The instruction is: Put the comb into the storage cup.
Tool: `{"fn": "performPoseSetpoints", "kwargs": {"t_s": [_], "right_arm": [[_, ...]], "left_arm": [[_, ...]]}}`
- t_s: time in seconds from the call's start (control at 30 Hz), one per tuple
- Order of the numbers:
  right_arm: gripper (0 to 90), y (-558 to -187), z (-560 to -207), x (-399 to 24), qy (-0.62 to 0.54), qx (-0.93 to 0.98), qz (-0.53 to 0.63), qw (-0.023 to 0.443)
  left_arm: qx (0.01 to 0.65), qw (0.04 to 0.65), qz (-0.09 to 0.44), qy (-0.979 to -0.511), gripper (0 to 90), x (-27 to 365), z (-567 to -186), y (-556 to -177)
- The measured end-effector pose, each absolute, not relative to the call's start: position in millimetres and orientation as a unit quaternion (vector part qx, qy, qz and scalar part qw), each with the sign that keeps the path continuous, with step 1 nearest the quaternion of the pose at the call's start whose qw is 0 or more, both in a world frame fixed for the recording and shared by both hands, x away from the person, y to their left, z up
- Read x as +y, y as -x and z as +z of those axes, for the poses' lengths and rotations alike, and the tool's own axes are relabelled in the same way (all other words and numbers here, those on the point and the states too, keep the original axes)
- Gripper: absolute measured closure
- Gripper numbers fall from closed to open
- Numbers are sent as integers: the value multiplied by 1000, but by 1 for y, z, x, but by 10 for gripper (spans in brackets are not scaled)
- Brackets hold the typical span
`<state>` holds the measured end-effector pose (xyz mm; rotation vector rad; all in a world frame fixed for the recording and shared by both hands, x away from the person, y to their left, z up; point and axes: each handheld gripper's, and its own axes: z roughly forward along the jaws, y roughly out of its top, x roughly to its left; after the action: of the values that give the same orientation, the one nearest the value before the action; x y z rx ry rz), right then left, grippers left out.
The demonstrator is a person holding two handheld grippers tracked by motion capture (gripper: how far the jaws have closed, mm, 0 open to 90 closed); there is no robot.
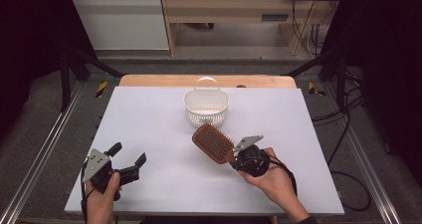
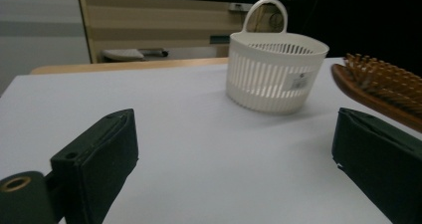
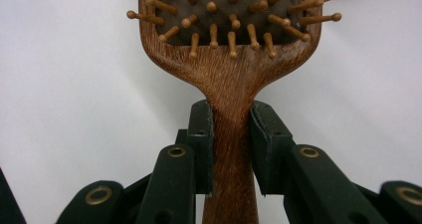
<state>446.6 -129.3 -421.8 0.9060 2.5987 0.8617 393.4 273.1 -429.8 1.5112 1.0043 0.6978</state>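
Note:
A brown wooden hairbrush [image 1: 213,143] with peg bristles is held above the white table, head pointing toward the far left. My right gripper [image 1: 238,157] is shut on its handle; in the right gripper view both pads clamp the handle [image 3: 232,134] just below the brush head. A white slotted basket [image 1: 206,106] with a loop handle stands at the table's far middle, beyond the brush. My left gripper [image 1: 128,157] rests open at the near left with nothing between its jaws. From the left gripper view the basket [image 2: 274,69] stands ahead and the hairbrush [image 2: 383,84] is at the right.
The white tabletop [image 1: 149,124] has a wooden strip along its far edge. Black frame bars and cables run around the table. Wooden furniture [image 1: 224,10] stands behind.

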Motion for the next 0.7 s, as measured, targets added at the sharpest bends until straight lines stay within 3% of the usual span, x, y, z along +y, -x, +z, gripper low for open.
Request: {"fn": "performPoseSetpoints", "kwargs": {"t_s": [0.37, 0.7], "right_arm": [[732, -449, -403, -119, -296, 861, 378, 169], [732, -453, -388, -107, -281, 827, 450, 185]], "left_arm": [[388, 631, 215, -636, 36, 227, -397, -406], [359, 662, 179, -633, 36, 186, -370, -435]]}}
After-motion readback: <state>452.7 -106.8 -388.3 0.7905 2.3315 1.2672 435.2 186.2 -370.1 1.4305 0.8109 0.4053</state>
